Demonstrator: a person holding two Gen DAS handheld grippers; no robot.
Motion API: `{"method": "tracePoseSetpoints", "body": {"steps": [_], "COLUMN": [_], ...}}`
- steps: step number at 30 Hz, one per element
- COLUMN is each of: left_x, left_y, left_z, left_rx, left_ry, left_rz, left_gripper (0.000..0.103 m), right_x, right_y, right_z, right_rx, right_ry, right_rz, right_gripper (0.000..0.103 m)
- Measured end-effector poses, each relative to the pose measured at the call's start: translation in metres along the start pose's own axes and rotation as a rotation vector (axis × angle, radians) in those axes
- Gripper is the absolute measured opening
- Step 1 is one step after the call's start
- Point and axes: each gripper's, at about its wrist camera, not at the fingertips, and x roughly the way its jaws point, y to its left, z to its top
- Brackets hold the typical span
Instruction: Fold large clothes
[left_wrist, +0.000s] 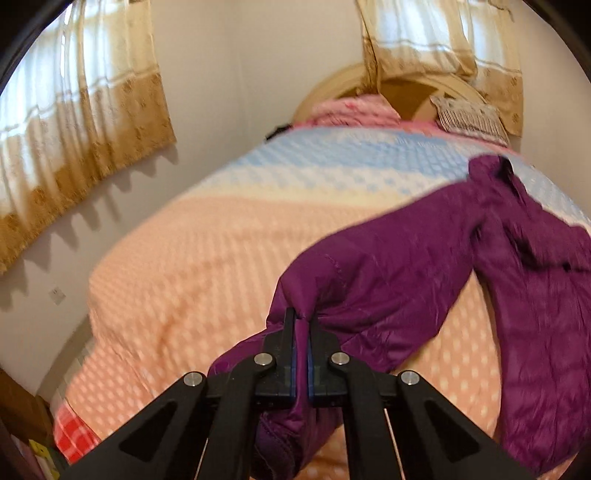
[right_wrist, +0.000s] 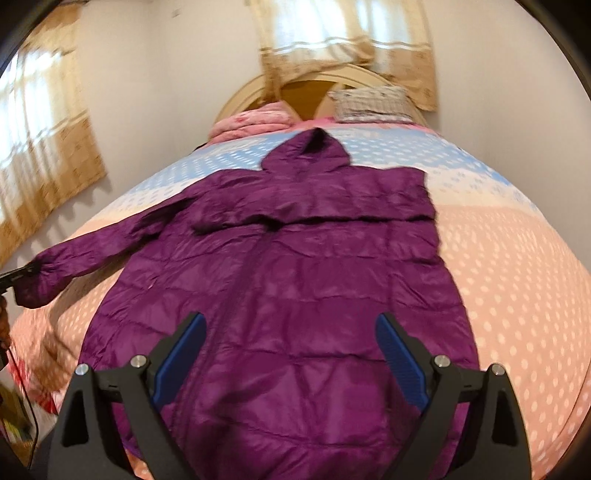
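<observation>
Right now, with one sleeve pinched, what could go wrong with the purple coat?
The left gripper pinches only the cuff of the left sleeve, so the slippery fabric might slide out mid-fold. The right gripper hangs open above the purple coat, holding nothing down, so pulling the sleeve could drag the body across the bedspread and spoil the already folded right sleeve.

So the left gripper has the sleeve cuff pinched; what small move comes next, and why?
Probably carry the cuff across onto the coat body. The left gripper is shut on it with the sleeve stretched sideways, while the other sleeve already lies folded in and the right gripper hovers open above.
</observation>
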Motion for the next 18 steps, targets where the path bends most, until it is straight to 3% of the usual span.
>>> {"method": "tracePoseSetpoints", "body": {"steps": [7,13,18], "left_x": [-0.029,-0.042,-0.043], "left_y": [-0.044,-0.134,-0.22], "left_z": [0.06,0.095,0.106], "left_rx": [0.067,0.181,0.277], "left_ry": [-0.121,-0.187,-0.198], "left_rz": [-0.081,-0.198,-0.288], "left_gripper": [0.002,0.002,0.002], "right_x": [-0.01,-0.017,-0.02], "right_y": [-0.027,-0.048,-0.062], "right_z": [0.004,0.005,0.0], "right_rx": [0.057,0.098,0.135], "right_ry": [-0.033,-0.05,-0.063], "right_rz": [-0.029,-0.052,-0.063], "right_gripper": [0.095,0.095,0.095]}}
